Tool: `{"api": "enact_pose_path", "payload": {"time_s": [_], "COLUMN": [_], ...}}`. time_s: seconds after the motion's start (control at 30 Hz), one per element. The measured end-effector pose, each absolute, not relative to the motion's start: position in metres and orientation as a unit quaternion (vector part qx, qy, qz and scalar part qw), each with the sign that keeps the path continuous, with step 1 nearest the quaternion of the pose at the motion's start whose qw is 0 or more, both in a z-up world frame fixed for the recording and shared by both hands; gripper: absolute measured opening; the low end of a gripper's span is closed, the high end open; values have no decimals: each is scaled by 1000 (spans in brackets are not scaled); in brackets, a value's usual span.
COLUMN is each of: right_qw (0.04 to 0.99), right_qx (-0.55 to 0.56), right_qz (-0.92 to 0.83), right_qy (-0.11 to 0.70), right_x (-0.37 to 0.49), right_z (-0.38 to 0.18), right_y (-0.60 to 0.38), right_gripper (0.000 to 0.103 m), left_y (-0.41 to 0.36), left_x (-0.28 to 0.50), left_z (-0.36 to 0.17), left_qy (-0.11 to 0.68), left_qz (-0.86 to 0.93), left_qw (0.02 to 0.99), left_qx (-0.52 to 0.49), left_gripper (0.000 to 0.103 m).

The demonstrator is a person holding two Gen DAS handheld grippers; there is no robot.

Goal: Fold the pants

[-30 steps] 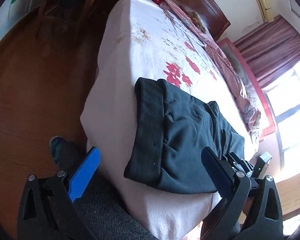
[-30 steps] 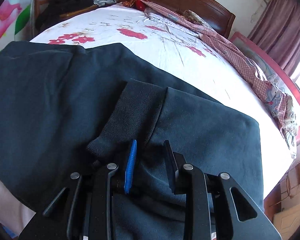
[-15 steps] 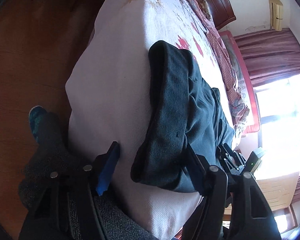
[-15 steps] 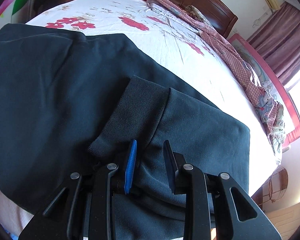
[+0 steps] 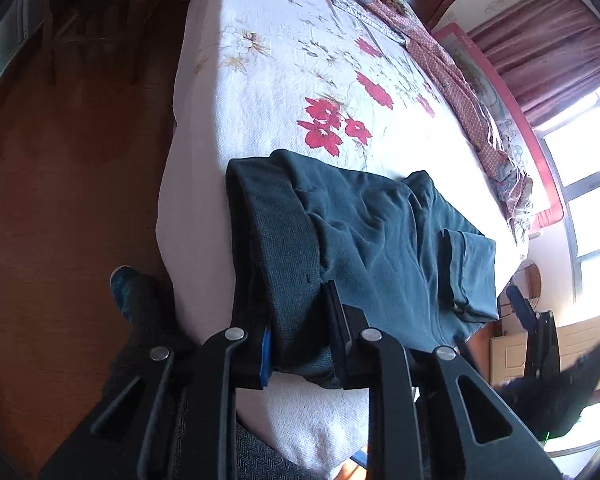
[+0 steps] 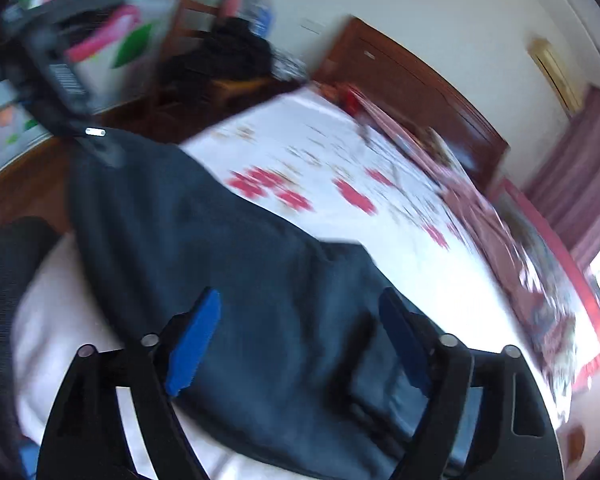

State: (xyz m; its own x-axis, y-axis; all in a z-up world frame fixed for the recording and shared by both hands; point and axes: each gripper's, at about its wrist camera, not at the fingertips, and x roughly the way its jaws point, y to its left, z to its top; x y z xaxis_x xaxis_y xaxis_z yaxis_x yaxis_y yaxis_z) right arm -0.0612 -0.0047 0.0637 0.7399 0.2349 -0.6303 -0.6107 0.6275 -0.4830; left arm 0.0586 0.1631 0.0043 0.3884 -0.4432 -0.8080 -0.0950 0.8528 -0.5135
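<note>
Dark teal pants (image 5: 380,240) lie folded at the near end of the bed, the ribbed waistband (image 5: 284,248) hanging over the edge. My left gripper (image 5: 300,340) is closing, and its pads pinch the waistband's lower end. In the blurred right wrist view, my right gripper (image 6: 300,340) is opening. Its blue pads (image 6: 196,340) stand wide apart above the pants (image 6: 220,260) with nothing pressed between them. The right gripper (image 5: 532,320) also shows past the bed's right corner in the left wrist view. The left gripper's black body (image 6: 60,80) is at the pants' upper left corner.
The bed (image 5: 280,80) has a white cover with red flowers, and a red patterned quilt (image 5: 460,92) lies along its far side. A wooden headboard (image 6: 420,92) stands behind, with a chair piled with dark clothes (image 6: 220,60) to its left. The person's foot (image 5: 124,284) rests on the wooden floor (image 5: 60,200).
My left gripper went from wide open to closed on the waistband. My right gripper let go of the folded cuff, opened wide and swung away, which blurs its view.
</note>
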Motion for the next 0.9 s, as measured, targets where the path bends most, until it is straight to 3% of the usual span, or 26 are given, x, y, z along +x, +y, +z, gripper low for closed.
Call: {"api": "enact_pose_path", "payload": {"time_s": [0.13,0.3,0.5,0.7,0.73,0.8,0.83,0.9], "right_qw": [830,786,766,758,753,750,754,764], "right_qx": [-424,-503,-541,-548,-555,-548,-540,-505], "right_qz": [280,304,289,275,277,280,279,285], "right_qy": [230,193,192,224,219,242,250,283], "right_x": [-88,-102,-93,-76,-78,-75,-72,-61], "right_z": [36,5,-15,-23,-24,-23,-19,-6], "right_y": [50,79,113,135,138,147,148,148], "right_gripper": [83,83,83,82,78,51,42,37], "left_y": [181,195,192,206,209,220,228,243], "left_x": [52,43,57,57,54,47,42,31], "left_z": [-18,-52,-52,-50,-48,-46,-45,-43], "left_qy": [568,573,588,584,578,568,563,551], "left_qz": [-103,-98,-139,-152,-150,-138,-128,-116], "left_qw": [772,749,741,739,742,746,748,752], "left_qx": [-266,-318,-292,-299,-303,-320,-329,-343], "left_gripper": [22,37,38,49,52,59,63,64]}}
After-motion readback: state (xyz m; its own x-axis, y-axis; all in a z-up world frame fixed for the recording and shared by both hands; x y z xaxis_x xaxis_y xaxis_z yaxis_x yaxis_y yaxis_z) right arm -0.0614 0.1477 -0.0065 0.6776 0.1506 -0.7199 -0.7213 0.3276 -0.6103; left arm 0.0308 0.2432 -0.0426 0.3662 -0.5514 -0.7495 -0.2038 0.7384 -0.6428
